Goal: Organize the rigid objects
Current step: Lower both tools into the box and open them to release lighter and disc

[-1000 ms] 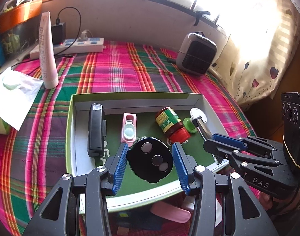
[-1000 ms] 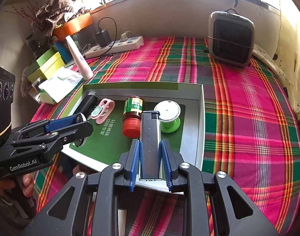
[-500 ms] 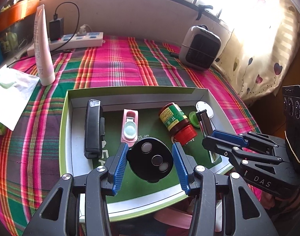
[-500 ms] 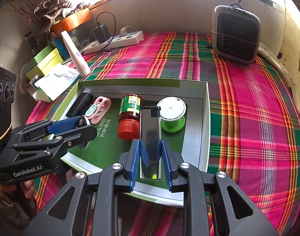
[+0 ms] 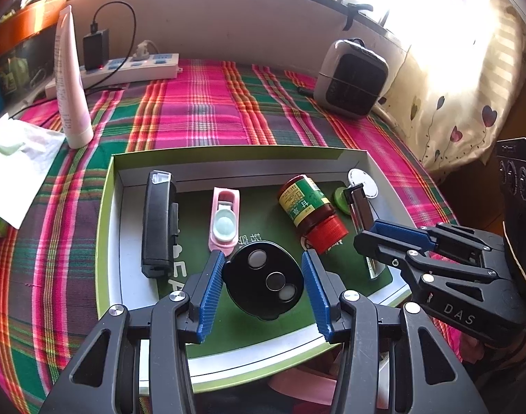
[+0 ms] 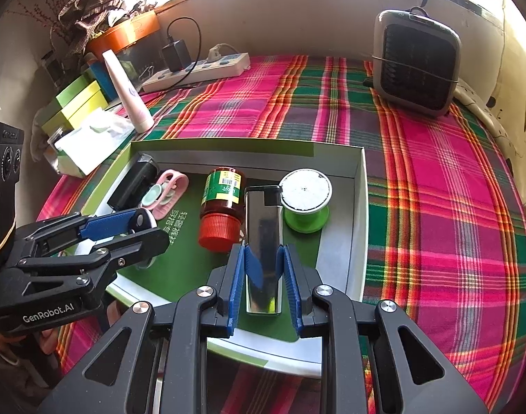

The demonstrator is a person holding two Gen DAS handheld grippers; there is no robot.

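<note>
The left hand-held gripper [image 5: 263,277] is clenched on a black disc [image 5: 263,281] over the tray [image 5: 104,234], at 6 o'clock from the pink case [image 5: 224,220]. The right hand-held gripper [image 6: 263,270] clamps the silver lighter [image 6: 263,241], which lies between the red-capped bottle [image 6: 221,207] at 9 o'clock and the green spool [image 6: 306,200] at 2 o'clock.

Plaid cloth [image 6: 435,186] covers the worktop. Grey fan heater [image 6: 414,72] stands far right, w/ floral curtain [image 5: 463,103] beside it. White power strip [image 6: 197,69] lies along back wall, black charger [image 6: 176,55] plugged in. Pink-white tube [image 6: 128,96] stands upright near tissue pack [image 6: 90,141]. Green boxes [image 6: 76,103] & orange tub [image 6: 125,32] far left.
</note>
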